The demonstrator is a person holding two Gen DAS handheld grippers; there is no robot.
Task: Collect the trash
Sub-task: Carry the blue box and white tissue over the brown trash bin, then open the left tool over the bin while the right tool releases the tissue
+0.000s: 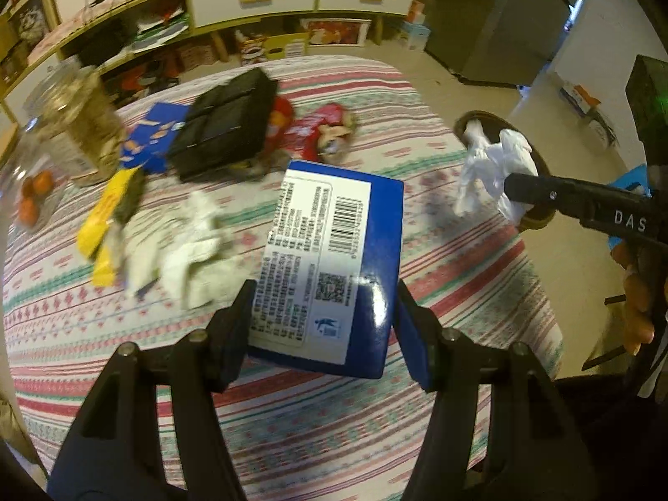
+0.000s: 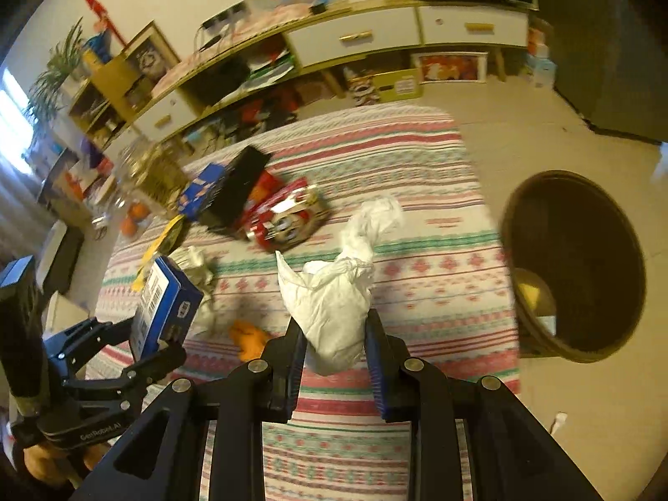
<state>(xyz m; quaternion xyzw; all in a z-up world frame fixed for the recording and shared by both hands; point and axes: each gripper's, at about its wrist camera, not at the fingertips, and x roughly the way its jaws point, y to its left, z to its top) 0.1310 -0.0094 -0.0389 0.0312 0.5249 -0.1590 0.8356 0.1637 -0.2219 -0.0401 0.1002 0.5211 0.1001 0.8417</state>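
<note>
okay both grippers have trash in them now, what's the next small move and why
Probably carry the right gripper, shut on the white tissue, over the round bin beside the table and release. The bin sits nearest that side; the left gripper with the blue box can follow.

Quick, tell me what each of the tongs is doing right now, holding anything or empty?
Left tongs: closed on the blue box, lifted off the table.
Right tongs: closed on the crumpled white tissue, also in the air.
</note>
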